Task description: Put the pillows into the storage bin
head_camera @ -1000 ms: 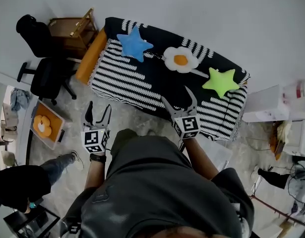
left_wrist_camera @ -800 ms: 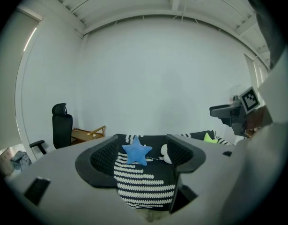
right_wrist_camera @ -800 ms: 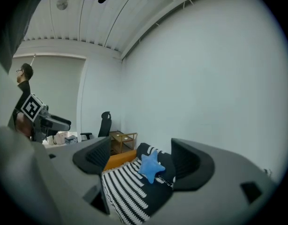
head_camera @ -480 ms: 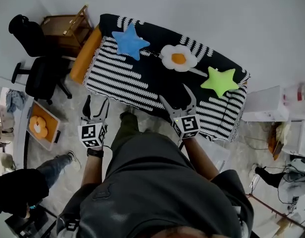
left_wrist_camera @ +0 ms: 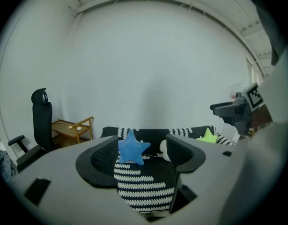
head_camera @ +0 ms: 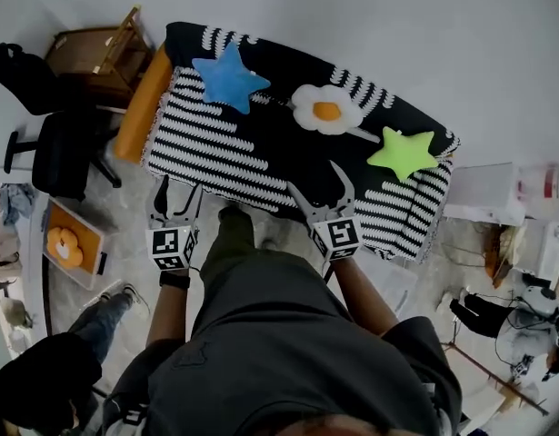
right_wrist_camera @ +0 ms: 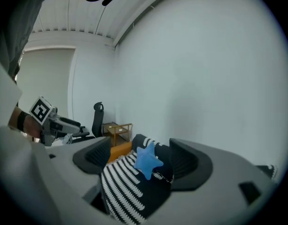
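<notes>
Hovering by the couch, left hand-held gripper and right hand-held gripper both gape empty; blue star pillow looks light, squishy; I'd pinch one point

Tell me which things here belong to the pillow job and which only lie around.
For the job: blue star pillow, flower pillow, green star pillow, storage bin.
Only lying around: striped sofa, office chair, wooden side table.

striped sofa, office chair, wooden table
</notes>
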The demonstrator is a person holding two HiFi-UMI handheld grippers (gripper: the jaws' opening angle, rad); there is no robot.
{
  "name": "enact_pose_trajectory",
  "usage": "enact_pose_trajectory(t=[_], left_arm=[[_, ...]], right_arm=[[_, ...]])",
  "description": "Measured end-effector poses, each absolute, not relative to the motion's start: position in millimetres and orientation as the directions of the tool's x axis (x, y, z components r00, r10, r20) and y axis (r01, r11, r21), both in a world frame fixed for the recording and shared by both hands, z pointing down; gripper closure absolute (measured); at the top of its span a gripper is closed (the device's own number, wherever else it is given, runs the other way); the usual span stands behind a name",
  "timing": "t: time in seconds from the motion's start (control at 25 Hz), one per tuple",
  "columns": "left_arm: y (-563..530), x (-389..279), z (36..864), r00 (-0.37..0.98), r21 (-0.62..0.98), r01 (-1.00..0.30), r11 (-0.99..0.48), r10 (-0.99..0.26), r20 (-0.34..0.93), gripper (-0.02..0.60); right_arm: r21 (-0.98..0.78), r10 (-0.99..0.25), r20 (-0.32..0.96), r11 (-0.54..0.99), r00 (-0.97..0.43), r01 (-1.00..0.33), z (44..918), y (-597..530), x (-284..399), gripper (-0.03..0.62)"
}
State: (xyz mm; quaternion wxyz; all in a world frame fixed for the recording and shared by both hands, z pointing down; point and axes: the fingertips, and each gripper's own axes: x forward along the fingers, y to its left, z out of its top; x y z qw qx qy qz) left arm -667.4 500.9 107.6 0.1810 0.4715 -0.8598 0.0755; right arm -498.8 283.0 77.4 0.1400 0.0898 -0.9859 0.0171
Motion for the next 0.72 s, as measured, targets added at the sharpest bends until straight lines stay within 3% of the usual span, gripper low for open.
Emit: enact_pose_trajectory(t=[0.72], left_arm=[[437,-839,223,-0.470,0.106,-0.803,0.586,-0.732,0.493,0.267]], right_arm=[[-0.046,-0.102,0.401,0.990,-0.910,-0.131,218,200,-767,0.204]])
